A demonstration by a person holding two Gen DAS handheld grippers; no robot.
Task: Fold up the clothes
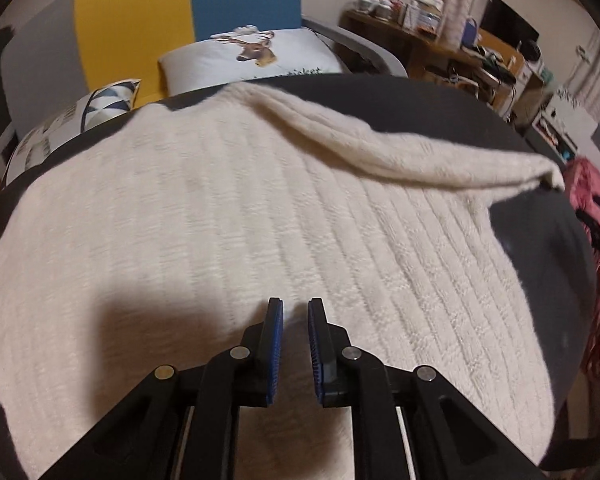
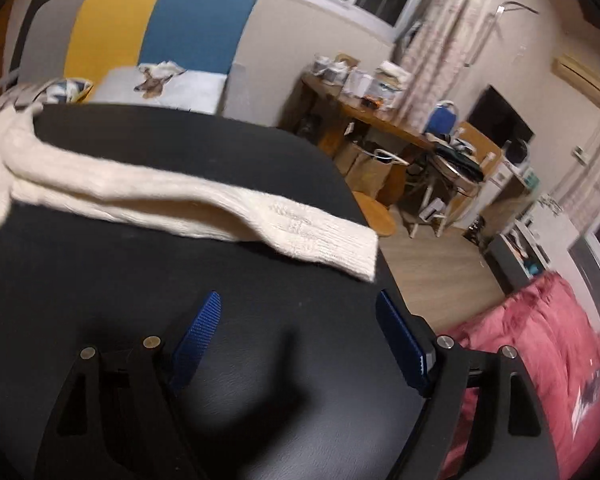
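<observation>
Spread right claw (image 2: 300, 312) over bare table (image 2: 260, 380) edge; narrowed, empty left claw (image 1: 295, 320) above sweater (image 1: 220, 200).

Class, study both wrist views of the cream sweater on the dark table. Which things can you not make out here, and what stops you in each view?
- Sweater, left wrist view: its near hem is covered by the left gripper, its left side cut by the frame edge.
- Sleeve, right wrist view: motion blur smears the knit; the body runs off the left edge.
- Desk clutter: too small and blurred to name.
- Other sleeve: in neither view.
</observation>
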